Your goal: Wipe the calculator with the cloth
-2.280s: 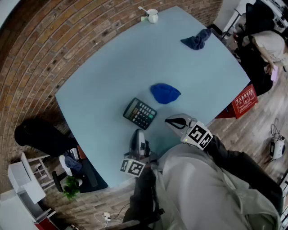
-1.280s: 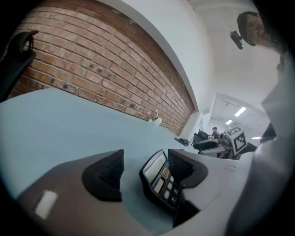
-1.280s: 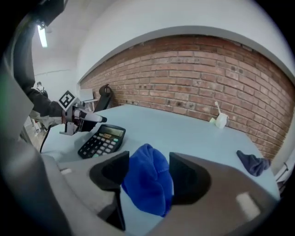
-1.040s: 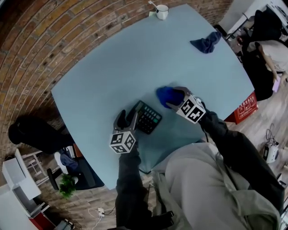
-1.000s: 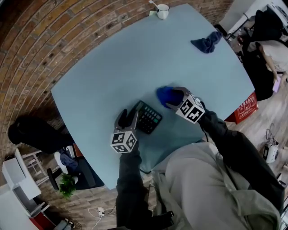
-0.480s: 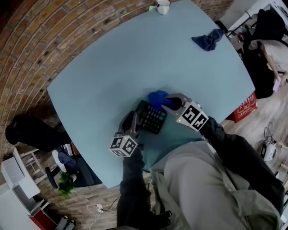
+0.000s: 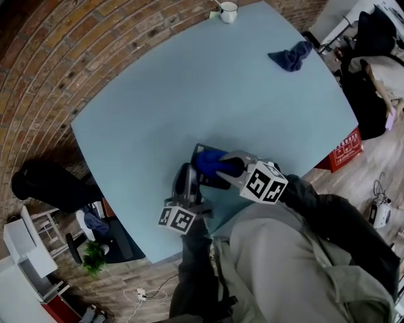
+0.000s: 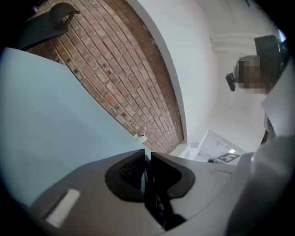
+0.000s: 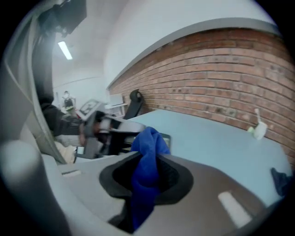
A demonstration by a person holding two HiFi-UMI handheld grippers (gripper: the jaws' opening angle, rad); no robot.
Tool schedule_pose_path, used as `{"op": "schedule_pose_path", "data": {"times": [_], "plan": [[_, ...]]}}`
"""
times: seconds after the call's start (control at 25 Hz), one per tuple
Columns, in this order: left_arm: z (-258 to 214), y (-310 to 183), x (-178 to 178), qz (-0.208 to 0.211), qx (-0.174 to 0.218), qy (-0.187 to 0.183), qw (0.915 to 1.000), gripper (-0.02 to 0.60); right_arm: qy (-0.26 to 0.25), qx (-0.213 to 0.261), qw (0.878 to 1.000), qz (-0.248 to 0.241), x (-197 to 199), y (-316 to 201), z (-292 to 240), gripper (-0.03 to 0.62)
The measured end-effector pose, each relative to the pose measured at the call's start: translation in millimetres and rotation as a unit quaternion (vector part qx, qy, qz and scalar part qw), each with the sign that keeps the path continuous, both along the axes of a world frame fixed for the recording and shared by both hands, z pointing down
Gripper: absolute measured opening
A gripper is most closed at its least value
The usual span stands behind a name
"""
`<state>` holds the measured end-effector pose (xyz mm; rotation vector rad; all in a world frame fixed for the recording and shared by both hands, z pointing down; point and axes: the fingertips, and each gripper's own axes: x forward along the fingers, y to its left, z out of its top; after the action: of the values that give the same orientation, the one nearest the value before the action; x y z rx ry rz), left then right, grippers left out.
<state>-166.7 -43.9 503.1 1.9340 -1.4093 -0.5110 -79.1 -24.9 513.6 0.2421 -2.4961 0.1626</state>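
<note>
A pale blue tabletop (image 7: 189, 82) lies beneath both tools. The left tool (image 7: 188, 171) is shown with its jaws closing on one edge of the black calculator (image 7: 213, 182), which is gripped between them and tilted. Just beside it, the right tool (image 7: 222, 165) is clamped on a bright blue cloth (image 7: 208, 161), bunched between its jaws and held over the calculator's face. Well beyond both tools, a darker cloth (image 7: 290, 57) and a white mug (image 7: 228, 11) are seen.
</note>
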Motion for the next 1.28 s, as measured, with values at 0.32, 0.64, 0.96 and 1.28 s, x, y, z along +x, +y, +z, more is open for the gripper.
{"op": "schedule_pose_path", "data": {"times": [0.32, 0.64, 0.96, 1.28], "plan": [[-61, 9, 1, -0.054, 0.055, 0.015, 0.9969, 0.043, -0.022, 0.045, 0.998, -0.03, -8, 18, -63, 0.075], [-102, 28, -20, -0.106, 0.101, 0.102, 0.984, 0.043, -0.054, 0.113, 0.992, 0.027, 25, -7, -109, 0.072], [-128, 34, -28, -0.169, 0.135, 0.163, 0.9627, 0.043, -0.034, 0.154, 0.984, -0.08, 8, 79, -132, 0.071], [-150, 43, -25, -0.176, 0.159, 0.184, 0.954, 0.044, -0.035, 0.239, 0.97, -0.026, 27, 58, -146, 0.071]]}}
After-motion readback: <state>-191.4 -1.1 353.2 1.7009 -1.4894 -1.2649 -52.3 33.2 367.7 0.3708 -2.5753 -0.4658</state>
